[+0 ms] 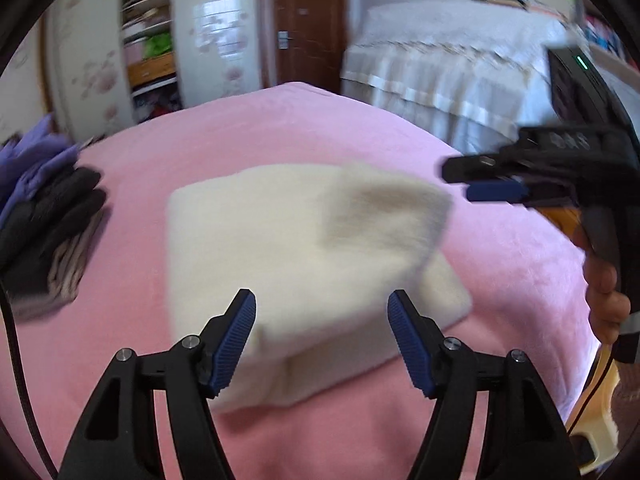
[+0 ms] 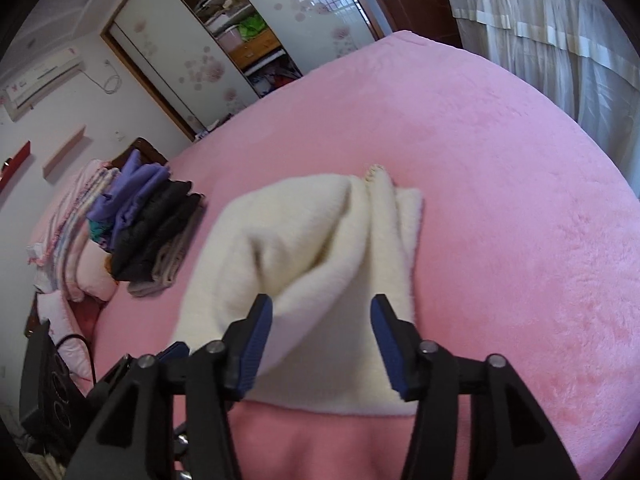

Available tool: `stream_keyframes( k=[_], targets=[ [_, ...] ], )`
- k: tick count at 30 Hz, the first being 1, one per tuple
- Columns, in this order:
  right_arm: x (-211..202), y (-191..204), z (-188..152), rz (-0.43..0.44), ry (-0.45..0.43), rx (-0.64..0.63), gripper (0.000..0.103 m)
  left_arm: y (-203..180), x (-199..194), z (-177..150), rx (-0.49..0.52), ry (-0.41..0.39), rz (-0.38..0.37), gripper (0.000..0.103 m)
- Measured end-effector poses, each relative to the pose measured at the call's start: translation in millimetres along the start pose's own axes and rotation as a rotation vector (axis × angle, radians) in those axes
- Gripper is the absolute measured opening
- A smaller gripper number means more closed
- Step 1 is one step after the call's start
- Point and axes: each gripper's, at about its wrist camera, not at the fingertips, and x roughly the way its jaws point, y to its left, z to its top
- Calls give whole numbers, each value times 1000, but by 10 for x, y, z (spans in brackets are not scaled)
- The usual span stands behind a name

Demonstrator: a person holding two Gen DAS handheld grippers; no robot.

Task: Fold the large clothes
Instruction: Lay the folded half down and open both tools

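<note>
A cream knitted garment [image 1: 288, 256] lies folded into a thick bundle on the pink bed cover [image 1: 248, 128]. In the right wrist view the garment [image 2: 312, 264] shows a raised fold and a sleeve end at its far side. My left gripper [image 1: 322, 340] is open just above the garment's near edge, holding nothing. My right gripper [image 2: 322, 350] is open over the garment's near edge, holding nothing. The right gripper also shows in the left wrist view [image 1: 480, 180], at the garment's right side.
A pile of folded purple, black and grey clothes [image 2: 148, 220] lies on the bed to the left of the garment; it also shows in the left wrist view [image 1: 44, 220]. A wardrobe [image 2: 224, 40] and door stand beyond the bed. A lace-covered piece of furniture [image 1: 452, 68] stands at the right.
</note>
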Motion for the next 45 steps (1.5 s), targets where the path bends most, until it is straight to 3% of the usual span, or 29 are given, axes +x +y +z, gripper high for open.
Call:
stream_keyframes(
  k=[3,5,8,10,11,13,17,22,29,33,36,37,40,45],
  targets=[
    [76,137,93,28,27,-20,63,541,-19,14,-146,11,90,68],
    [209,224,132,28,63,-47,64,849,78,-11,-229,60,150,68],
    [494,288,166,12,143,-63,64,1252,255,-72,-368,122,121,68],
    [663,332,164,-40,187,-94,63,1371,383,-95,-405,155,87,68],
    [732,360,154,-59,205,-119,56,1388,447,-103,-412,171,87,68],
    [842,411,114,-81,240,-184,28,1382,547,-127,-409,180,81,68],
    [758,371,40,-133,217,-207,21,1229,628,-27,-348,179,93,68],
    [189,276,-137,-177,89,-197,8,953,586,36,-263,155,62,70],
    [339,-351,-702,-219,134,-26,7,673,661,-116,-207,171,30,72],
    [491,-452,-901,-233,136,13,7,550,721,-204,-150,165,50,74],
    [630,-515,-941,-246,138,29,7,501,896,-268,-115,162,52,78],
    [687,-539,-952,-250,140,36,7,515,931,-281,-133,164,51,84],
    [733,-514,-919,-273,147,23,8,569,924,-245,-191,175,49,86],
    [571,-271,-760,-306,158,-78,16,411,712,-124,-50,145,103,84]
  ],
)
